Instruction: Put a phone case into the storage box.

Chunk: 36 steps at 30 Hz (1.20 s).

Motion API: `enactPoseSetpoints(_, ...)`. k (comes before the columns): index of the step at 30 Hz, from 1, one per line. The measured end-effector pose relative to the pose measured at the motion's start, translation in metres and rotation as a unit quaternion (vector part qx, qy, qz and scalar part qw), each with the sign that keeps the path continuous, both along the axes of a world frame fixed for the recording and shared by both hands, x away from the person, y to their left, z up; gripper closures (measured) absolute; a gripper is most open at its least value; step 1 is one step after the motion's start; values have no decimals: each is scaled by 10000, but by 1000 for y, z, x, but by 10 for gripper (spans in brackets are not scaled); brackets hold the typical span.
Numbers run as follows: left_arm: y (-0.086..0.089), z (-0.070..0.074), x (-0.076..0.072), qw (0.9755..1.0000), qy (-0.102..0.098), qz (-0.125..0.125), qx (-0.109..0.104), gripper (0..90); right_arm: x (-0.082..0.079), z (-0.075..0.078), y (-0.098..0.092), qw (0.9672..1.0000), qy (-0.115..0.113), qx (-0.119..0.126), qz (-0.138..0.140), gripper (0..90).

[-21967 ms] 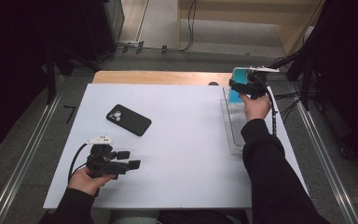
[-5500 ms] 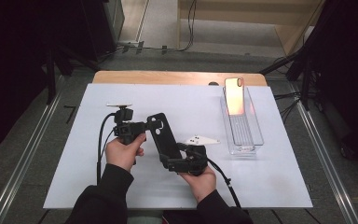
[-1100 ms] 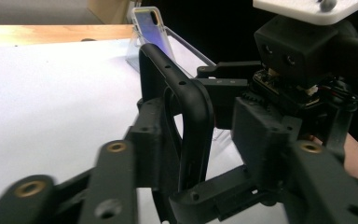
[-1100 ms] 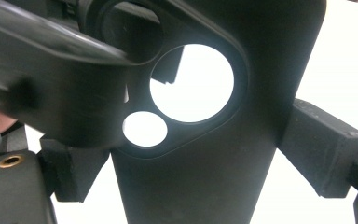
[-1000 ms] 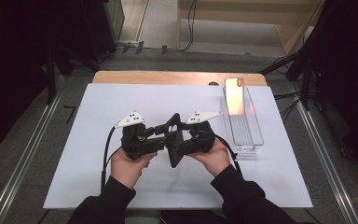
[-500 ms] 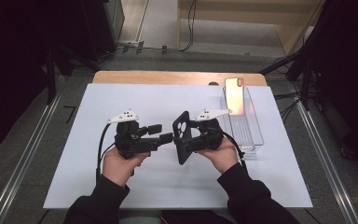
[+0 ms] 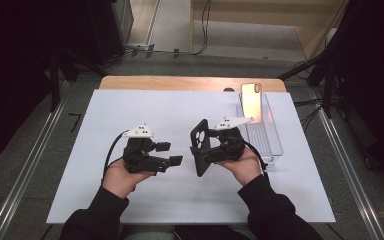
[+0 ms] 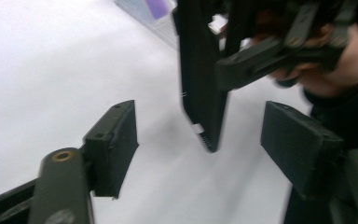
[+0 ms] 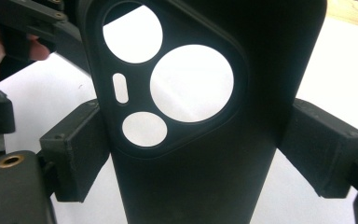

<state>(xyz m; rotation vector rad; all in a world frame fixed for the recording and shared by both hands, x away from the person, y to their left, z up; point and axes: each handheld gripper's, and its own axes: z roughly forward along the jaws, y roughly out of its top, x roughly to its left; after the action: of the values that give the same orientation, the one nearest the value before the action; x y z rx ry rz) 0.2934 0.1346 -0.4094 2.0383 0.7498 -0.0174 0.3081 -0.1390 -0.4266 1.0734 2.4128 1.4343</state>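
Both grippers face each other: the left gripper (image 7: 176,154) has just spread its jaws off the black phone case (image 7: 200,146), the right gripper (image 7: 206,150) pinches it alone, and next I think it must carry it to the clear tray (image 7: 272,145).

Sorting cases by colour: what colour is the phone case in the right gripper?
Black phone case, clearest in the right gripper view.

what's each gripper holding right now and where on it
The right gripper holds the black phone case by its two long side edges, just below the camera cutout. The left gripper holds nothing; its jaws have just opened wide.
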Motion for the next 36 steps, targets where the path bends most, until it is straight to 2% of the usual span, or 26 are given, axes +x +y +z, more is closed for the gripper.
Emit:
enactPoseSetpoints(5,4,-11,2,9992,141,-342,136,276,-1,1,-4,10000,-11,-8,87,117)
enactPoseSetpoints(8,7,-16,2,9984,130,-464,306,276,-2,2,-4,9998,-5,-41,182,117)
enactPoseSetpoints(11,10,-22,1,9981,224,-442,369,275,-3,3,-3,9997,13,-65,244,117)
enactPoseSetpoints(15,15,-29,-1,9970,260,-466,554,276,-4,5,-3,9996,33,-58,280,117)
enactPoseSetpoints(24,26,-35,-3,9968,366,-329,635,276,-4,12,-8,9996,115,-36,274,117)
enactPoseSetpoints(30,32,-39,-4,9958,510,-198,733,276,-3,18,-16,9998,145,-43,143,117)
enactPoseSetpoints(36,37,-41,-7,9956,524,-133,763,276,-3,29,-25,9999,98,-68,22,117)
